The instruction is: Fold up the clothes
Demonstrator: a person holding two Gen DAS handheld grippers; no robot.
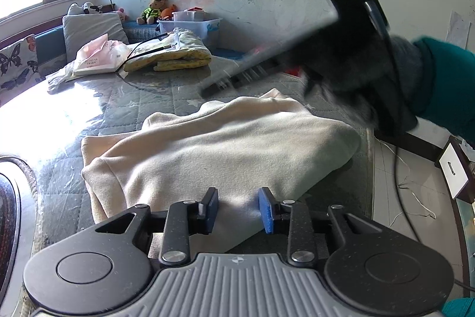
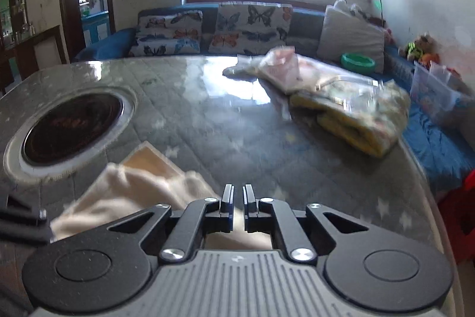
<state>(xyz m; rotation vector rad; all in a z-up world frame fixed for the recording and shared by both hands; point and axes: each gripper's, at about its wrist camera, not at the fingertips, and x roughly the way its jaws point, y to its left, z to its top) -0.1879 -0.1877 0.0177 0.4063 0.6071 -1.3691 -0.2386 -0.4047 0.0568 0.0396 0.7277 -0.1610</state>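
A cream garment [image 1: 225, 144] lies folded in a thick bundle on the grey quilted table [image 1: 139, 106]. My left gripper [image 1: 238, 208] sits low over its near edge; the blue pads stand apart and the cloth runs flat beneath the gap, not pinched. My right gripper [image 1: 207, 89], blurred, hangs above the garment's far edge, held by a gloved hand [image 1: 406, 70] with a teal sleeve. In the right wrist view the right gripper [image 2: 238, 198] is shut with nothing seen between its fingers, and the cream garment [image 2: 130, 192] lies below and to its left.
A folded yellow blanket [image 2: 356, 121] and a pink-white packet [image 1: 95, 58] lie at the table's far side. A round dark inset [image 2: 74, 129] sits in the tabletop. A sofa with butterfly cushions [image 2: 252, 28] and a plastic bin [image 1: 193, 23] stand behind. A cable [image 1: 397, 177] hangs off the table's right edge.
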